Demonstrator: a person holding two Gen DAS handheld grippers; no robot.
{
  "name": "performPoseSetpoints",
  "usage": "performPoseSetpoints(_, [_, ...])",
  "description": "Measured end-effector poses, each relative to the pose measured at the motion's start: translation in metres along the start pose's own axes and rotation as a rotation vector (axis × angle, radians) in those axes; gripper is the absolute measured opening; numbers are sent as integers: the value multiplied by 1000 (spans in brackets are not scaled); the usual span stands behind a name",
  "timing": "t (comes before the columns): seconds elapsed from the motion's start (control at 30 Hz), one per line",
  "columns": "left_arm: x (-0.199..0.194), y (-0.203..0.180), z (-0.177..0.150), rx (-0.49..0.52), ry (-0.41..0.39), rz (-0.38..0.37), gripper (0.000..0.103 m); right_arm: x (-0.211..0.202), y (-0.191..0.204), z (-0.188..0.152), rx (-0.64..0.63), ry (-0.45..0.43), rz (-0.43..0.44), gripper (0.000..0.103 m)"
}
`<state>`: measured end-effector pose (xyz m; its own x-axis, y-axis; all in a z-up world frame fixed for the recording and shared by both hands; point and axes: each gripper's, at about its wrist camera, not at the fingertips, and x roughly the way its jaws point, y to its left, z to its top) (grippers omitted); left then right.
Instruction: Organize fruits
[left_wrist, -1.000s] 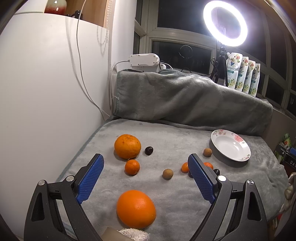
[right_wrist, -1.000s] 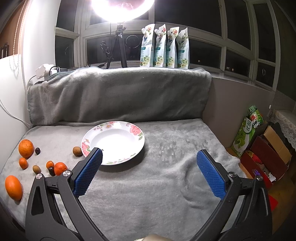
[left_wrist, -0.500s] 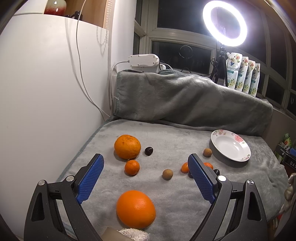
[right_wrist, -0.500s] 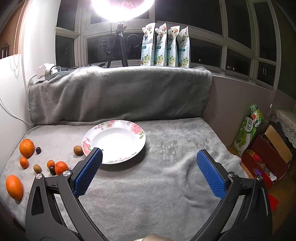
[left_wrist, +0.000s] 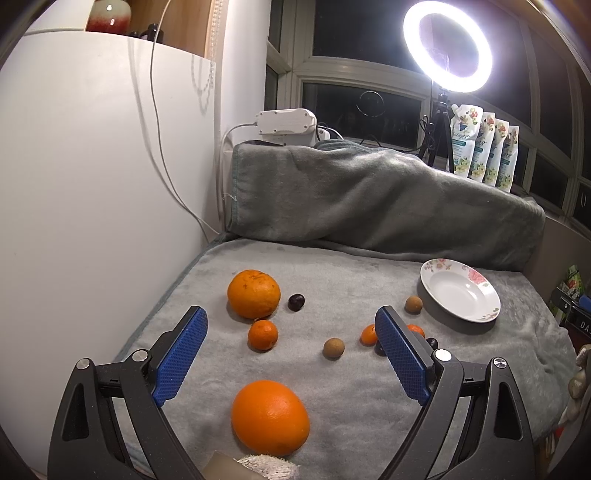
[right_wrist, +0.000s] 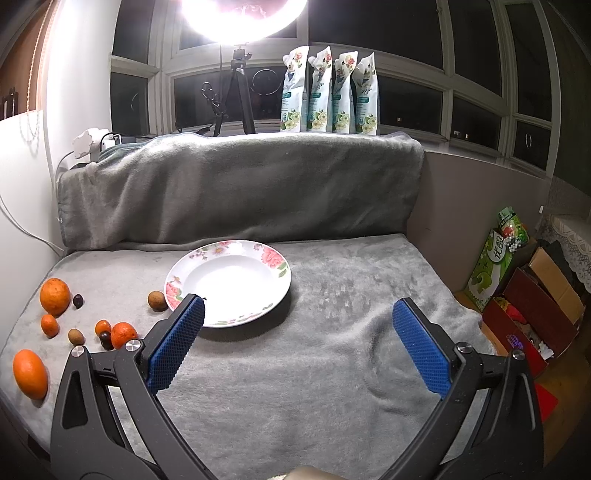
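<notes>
Change over the last second: almost none. In the left wrist view the fruit and plate sit where they did; in the right wrist view the scene has slid only slightly, so the right gripper has drifted a touch. Judgement: no pick has begun and the task is at its start.

Left to right, left wrist view, all on the grey blanket (left_wrist: 369, 387):
- left gripper (left_wrist: 291, 347): fingers wide apart, holding nothing, hovering over the near left of the surface.
- big orange (left_wrist: 270, 417), nearest, lying between the fingers' line of sight.
- rough-skinned orange (left_wrist: 253, 294) farther back, with a small mandarin (left_wrist: 262, 334) just in front of it and a dark plum (left_wrist: 296, 302) just to its right.
- brown longan (left_wrist: 334, 348) alone, mid-surface.
- small cluster partly hidden behind the right finger: a tiny mandarin (left_wrist: 368, 334), another orange fruit and dark fruit; exact contact cannot be told.
- second longan (left_wrist: 413, 304), just beside the plate's left rim, apparently not touching.

Container: floral plate (right_wrist: 282, 275), far right of the fruit. It holds nothing.

Right gripper (right_wrist: 297, 332): fingers wide apart, empty, aimed at the blanket in front of the plate; its left finger overlaps the plate's near rim in view.

Judgement: all fruit remains outside the plate, so every transfer is left to do. Round fruit on soft pile may roll when nudged.
</notes>
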<state>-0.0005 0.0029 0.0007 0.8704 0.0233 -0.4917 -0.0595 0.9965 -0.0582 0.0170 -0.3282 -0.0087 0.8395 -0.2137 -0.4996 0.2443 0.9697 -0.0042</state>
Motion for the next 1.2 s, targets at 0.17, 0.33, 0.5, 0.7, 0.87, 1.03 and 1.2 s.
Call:
performPoseSetpoints(0.17, [0, 0, 0, 0, 0, 0, 92, 0, 0, 0, 1, 1, 0, 103])
performPoseSetpoints(0.33, [0, 0, 0, 0, 1, 0, 92, 1, 0, 0, 0, 1, 0, 103])
performPoseSetpoints(0.5, [0, 0, 1, 0, 1, 0, 92, 0, 0, -1, 1, 3, 1, 103])
performPoseSetpoints(0.7, [0, -1, 1, 0, 2, 0, 92, 0, 1, -2, 1, 5, 2, 103])
performPoseSetpoints(0.87, [1, -1, 0, 0, 3, 1, 92, 1, 2, -2, -2, 5, 5, 103])
performPoseSetpoints(1.03, [1, -1, 0, -1, 4, 1, 92, 0, 9, -7, -6, 5, 10, 103])
performPoseSetpoints(1.2, [2, 4, -4, -12, 12, -3, 92, 0, 15, -7, -10, 16, 33, 103])
